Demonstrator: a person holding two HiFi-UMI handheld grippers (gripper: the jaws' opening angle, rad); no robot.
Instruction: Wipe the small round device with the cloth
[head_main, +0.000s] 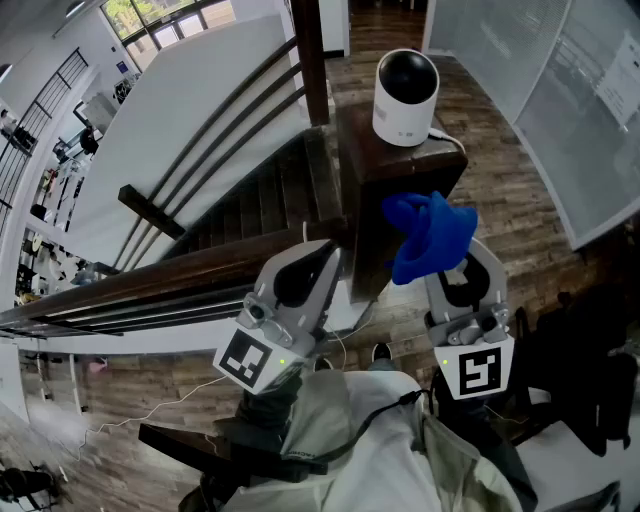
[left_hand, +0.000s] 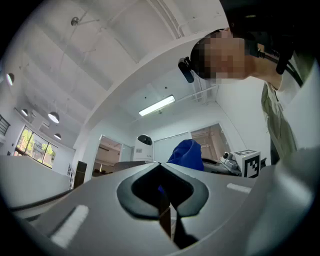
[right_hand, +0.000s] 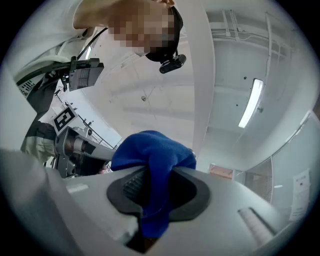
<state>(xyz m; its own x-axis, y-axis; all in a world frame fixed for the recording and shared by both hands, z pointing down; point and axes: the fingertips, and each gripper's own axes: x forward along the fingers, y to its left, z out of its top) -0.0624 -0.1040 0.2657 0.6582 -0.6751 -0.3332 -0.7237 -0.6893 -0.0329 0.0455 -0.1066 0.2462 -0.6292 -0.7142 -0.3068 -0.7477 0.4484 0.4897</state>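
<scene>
The small round device (head_main: 405, 95) is white with a black domed top and stands on a dark wooden post (head_main: 395, 165). My right gripper (head_main: 456, 260) is just in front of the post, below the device and shut on a bunched blue cloth (head_main: 430, 236). In the right gripper view the cloth (right_hand: 150, 160) fills the jaws and hangs down between them. To the left, over the handrail, my left gripper (head_main: 322, 256) is shut with nothing in it. The left gripper view looks past its closed tips (left_hand: 160, 165) to the device (left_hand: 144, 147) and the cloth (left_hand: 187, 152) beyond.
A dark wooden handrail (head_main: 150, 280) runs left from the post above a staircase (head_main: 250, 200) that goes down. A white cable (head_main: 448, 136) leaves the device to the right. Glass panels (head_main: 570, 110) stand at the right over a wooden floor (head_main: 500, 190).
</scene>
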